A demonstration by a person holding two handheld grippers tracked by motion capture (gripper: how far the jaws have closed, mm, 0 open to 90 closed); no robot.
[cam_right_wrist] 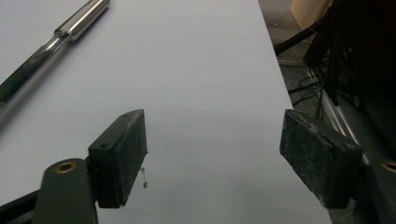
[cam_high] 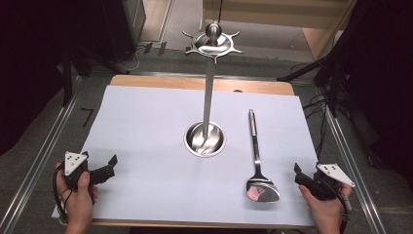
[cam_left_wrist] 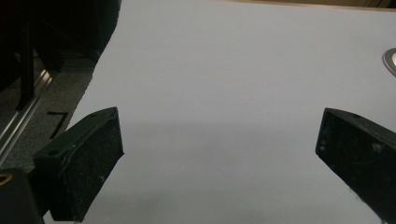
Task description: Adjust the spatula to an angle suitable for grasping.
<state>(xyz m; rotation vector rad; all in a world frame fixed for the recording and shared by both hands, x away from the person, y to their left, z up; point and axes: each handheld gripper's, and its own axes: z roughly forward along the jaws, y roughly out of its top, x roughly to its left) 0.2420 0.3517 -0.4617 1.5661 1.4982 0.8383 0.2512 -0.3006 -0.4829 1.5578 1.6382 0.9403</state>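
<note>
Spatula is laid flat on the white sheet, right of centre, its blade near and its handle pointing far; open sheet is left on every side of it. The sheet's right edge runs just beyond the right gripper, and past it cables and a dark stand are seen on the floor. The right gripper is held low at the near right corner, close beside the blade but apart from it, with jaws spread and nothing between them; in the right gripper view the spatula handle is seen to the left. The left gripper is held at the near left edge, well apart from the spatula, jaws spread over bare sheet. A steel rack is stood on its round base mid-table, just left of the handle.
</note>
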